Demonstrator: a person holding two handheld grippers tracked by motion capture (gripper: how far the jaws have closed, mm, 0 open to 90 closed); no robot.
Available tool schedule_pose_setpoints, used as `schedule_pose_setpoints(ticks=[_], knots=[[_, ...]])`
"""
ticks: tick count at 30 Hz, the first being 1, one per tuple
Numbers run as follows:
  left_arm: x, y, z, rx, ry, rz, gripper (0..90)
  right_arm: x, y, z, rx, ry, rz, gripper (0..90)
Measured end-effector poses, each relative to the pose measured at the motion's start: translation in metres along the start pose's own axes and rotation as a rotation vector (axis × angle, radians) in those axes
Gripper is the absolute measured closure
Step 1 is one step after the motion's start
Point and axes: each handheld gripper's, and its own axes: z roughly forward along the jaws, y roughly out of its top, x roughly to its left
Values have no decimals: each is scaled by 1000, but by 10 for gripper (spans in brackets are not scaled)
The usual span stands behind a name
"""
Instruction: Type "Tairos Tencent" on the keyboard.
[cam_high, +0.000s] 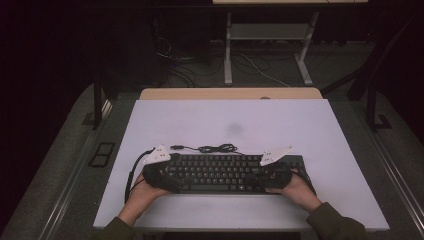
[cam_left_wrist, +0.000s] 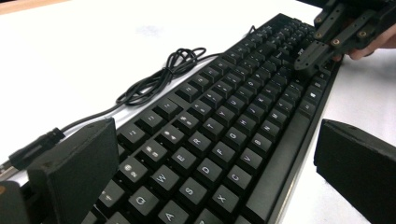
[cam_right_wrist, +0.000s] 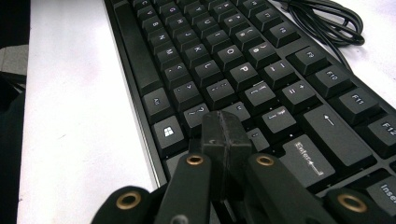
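Observation:
A black keyboard (cam_high: 225, 172) lies near the front of the white table (cam_high: 225, 120), with its black cable (cam_high: 210, 148) coiled just behind it. My left gripper (cam_high: 167, 175) is at the keyboard's left end. In the left gripper view it (cam_left_wrist: 219, 158) is open, one jaw behind the keyboard (cam_left_wrist: 219, 135) and one in front, with nothing gripped. My right gripper (cam_high: 267, 177) is over the right part of the keys. In the right gripper view it (cam_right_wrist: 224, 126) is shut and empty, its tips down by the keys near the Enter key (cam_right_wrist: 306, 156).
A wooden desk edge (cam_high: 230, 93) shows behind the white top. Beyond it stand white frame legs (cam_high: 227, 50) with loose cables on the dark floor. The coiled cable (cam_left_wrist: 159, 79) lies on bare white table behind the keys.

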Motion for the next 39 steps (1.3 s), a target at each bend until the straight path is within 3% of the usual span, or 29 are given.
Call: schedule_pose_setpoints(ticks=[5, 20, 28, 31, 32, 35, 39], knots=[[4, 6, 2, -10, -11, -13, 0, 0, 0, 0, 1, 0, -2, 893], [4, 30, 23, -21, -29, 20, 0, 1, 1, 0, 8, -7, -2, 892], [1, 31, 33, -41, -38, 14, 21, 1, 1, 0, 8, -4, -1, 892], [2, 29, 35, -29, -28, 22, 160, 1, 1, 0, 10, -4, -3, 893], [2, 28, 36, -31, -28, 18, 160, 1, 1, 0, 10, -4, -3, 893], [1, 27, 38, -2, -18, 37, 388, 1, 1, 0, 8, -5, 0, 893], [1, 24, 43, 46, -48, 28, 613, 1, 1, 0, 8, -5, 1, 893]])
